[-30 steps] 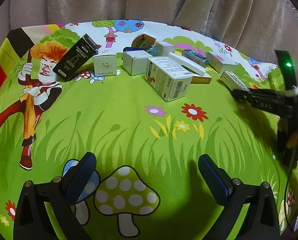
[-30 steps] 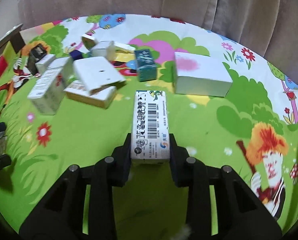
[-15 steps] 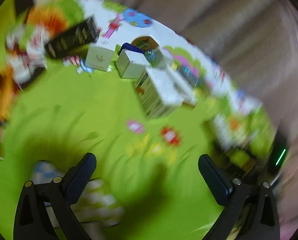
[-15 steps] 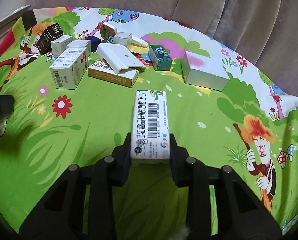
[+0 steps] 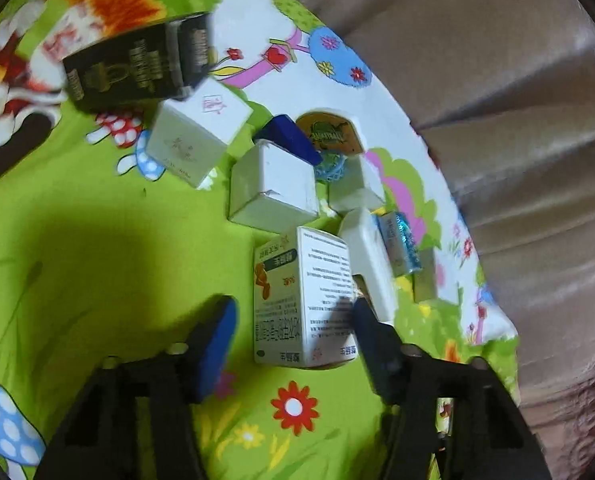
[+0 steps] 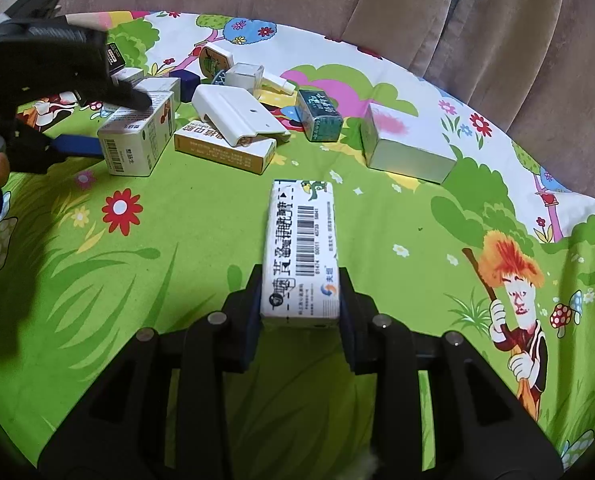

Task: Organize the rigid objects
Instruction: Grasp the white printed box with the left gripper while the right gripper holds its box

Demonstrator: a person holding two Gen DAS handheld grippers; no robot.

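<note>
I read little with certainty. The long white box [image 6: 300,252] carries a barcode, Chinese characters and a small blue-orange logo; the digits under the barcode are too small for me. Left of it and further back, the white box with orange print [image 5: 303,296] has Chinese text and a barcode, its fine print illegible.

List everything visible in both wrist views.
printed box: one, white, barcoded, in right gripper
carton: one, white-orange, within left gripper
black box: one, pile's left end
yellow box: one, under case
case: one, white, mid-pile
green box: one, right of case
large box: one, white-green, far right
cloth: one, green cartoon print
curtain: one, beige, behind
left gripper: black, jaws have just been closing, carton not yet clamped
right gripper: black, shut on printed box
</note>
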